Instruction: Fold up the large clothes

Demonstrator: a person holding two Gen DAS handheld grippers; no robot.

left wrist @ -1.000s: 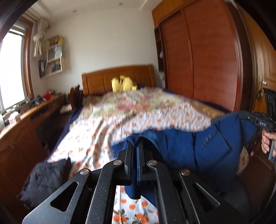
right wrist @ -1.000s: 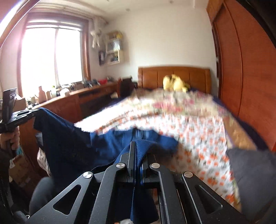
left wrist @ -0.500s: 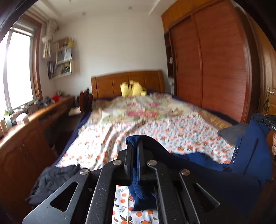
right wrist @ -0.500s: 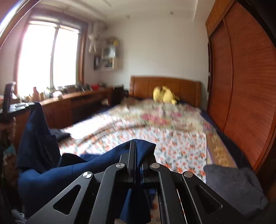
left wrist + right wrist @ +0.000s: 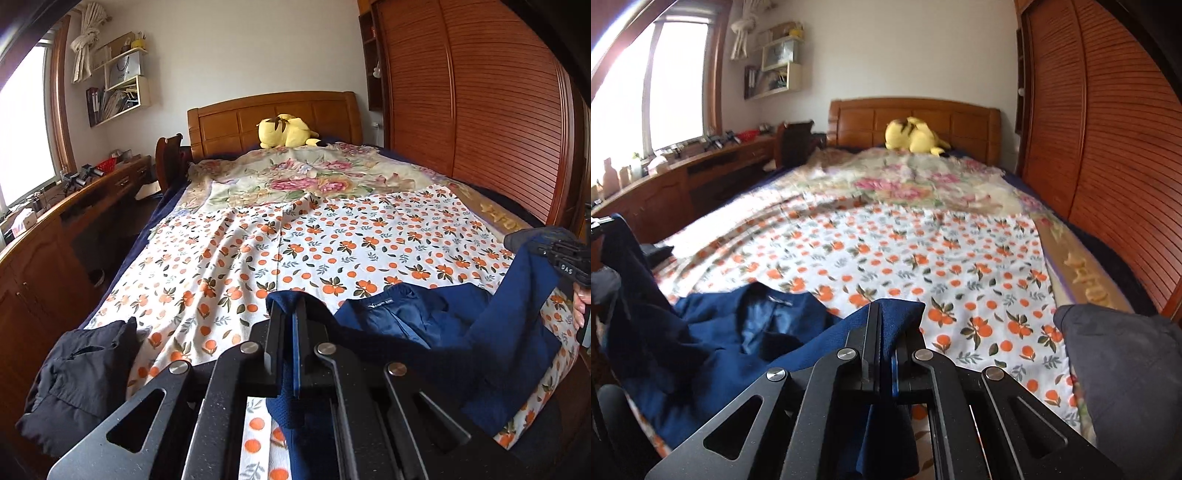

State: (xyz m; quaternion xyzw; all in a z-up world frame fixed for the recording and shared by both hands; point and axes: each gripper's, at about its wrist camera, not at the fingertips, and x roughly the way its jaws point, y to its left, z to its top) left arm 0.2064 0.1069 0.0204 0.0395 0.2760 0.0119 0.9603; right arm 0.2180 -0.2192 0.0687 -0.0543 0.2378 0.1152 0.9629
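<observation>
Across the foot edge of the orange-print bedsheet (image 5: pixel 332 243) lay the rumpled navy blue jacket (image 5: pixel 417 321), unfolded. Left tongs (image 5: pixel 291 332) and right tongs (image 5: pixel 886 332) each stayed clenched on a raised corner of it; folding looked barely begun.

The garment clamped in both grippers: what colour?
Navy blue jacket, clearest in the left wrist view.

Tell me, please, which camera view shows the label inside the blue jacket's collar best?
The left wrist view: the blue jacket lies collar-open, and its white label is sharp, though its text is too small to read. The right wrist view shows the same label only as a thin, blurred pale strip seen edge-on.
</observation>
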